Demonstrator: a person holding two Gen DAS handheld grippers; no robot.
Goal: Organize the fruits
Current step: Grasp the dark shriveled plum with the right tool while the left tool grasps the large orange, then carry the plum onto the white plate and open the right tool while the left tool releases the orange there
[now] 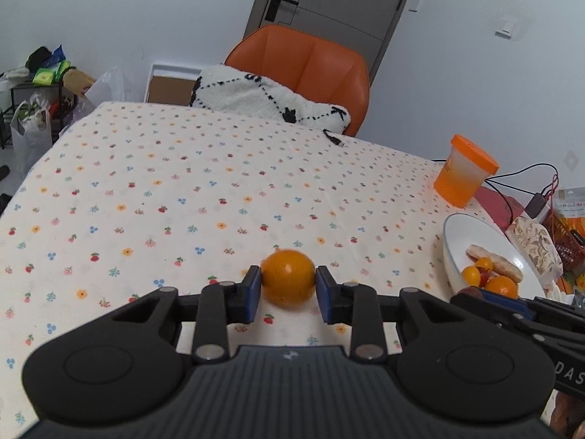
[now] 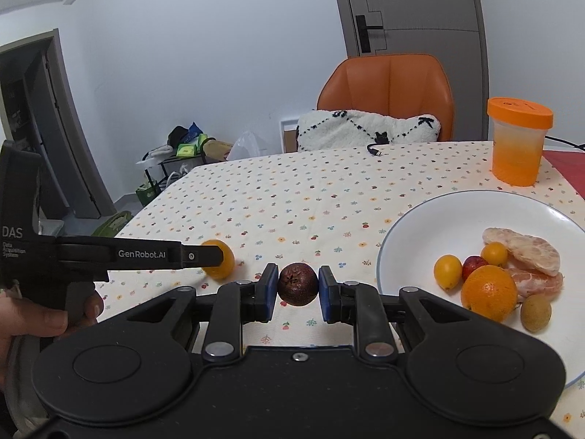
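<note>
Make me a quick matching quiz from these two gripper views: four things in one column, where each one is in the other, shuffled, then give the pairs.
Things
1. orange fruit
2. dark brown fruit
3. orange-lidded cup
4. peeled citrus segments

Places
A. on the white plate
B. between the right gripper's fingers
C. standing on the tablecloth beyond the plate
D. between the left gripper's fingers

Pairs: 1-D, 2-B, 3-C, 4-A

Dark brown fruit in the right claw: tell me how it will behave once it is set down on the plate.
The dark brown fruit looks nearly round, so it may roll when the right claw releases it. Its wrinkled skin probably grips the blue pads well. The white plate has a raised rim, which should likely stop it.
</note>
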